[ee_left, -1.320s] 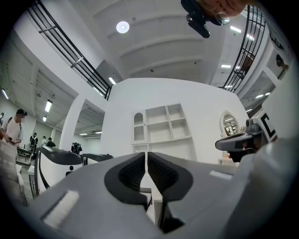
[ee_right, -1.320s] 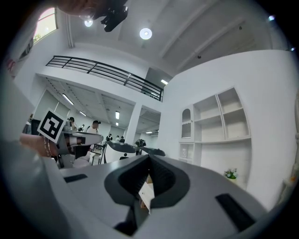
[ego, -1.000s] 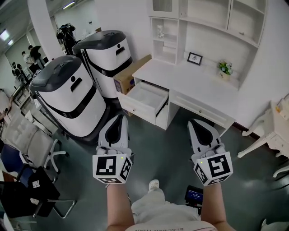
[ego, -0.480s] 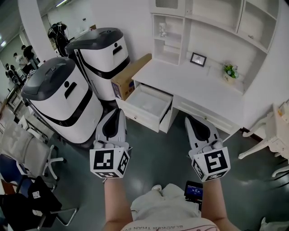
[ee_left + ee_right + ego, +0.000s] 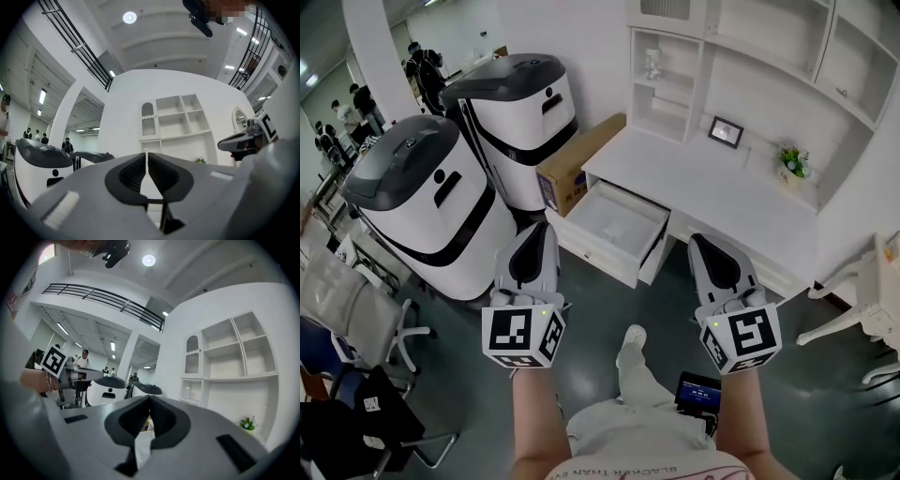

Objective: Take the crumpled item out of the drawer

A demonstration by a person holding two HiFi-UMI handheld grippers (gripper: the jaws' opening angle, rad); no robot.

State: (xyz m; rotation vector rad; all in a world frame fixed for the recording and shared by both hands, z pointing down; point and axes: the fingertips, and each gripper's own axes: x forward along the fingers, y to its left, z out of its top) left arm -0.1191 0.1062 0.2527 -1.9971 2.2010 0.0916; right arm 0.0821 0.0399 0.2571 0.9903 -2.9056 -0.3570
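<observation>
The white desk (image 5: 703, 187) has one drawer (image 5: 598, 255) pulled open towards me. Its inside is pale, and I cannot make out a crumpled item in it from here. Both grippers hang in front of me over the dark floor, short of the desk. My left gripper (image 5: 540, 229) points at the drawer's left front corner with its jaws together and nothing between them (image 5: 146, 155). My right gripper (image 5: 706, 242) is to the drawer's right, in front of the desk, also shut and empty (image 5: 150, 398).
Two large white machines with dark lids (image 5: 422, 202) (image 5: 520, 108) stand left of the desk, with a cardboard box (image 5: 577, 164) wedged beside it. Office chairs (image 5: 356, 300) are at the far left and a white chair (image 5: 853, 319) at the right. A picture frame (image 5: 727, 131) and a small plant (image 5: 794, 164) are on the desktop.
The person has stepped closer, so the desk and open drawer sit nearer the grippers. Both grippers stay shut and keep their pose.
</observation>
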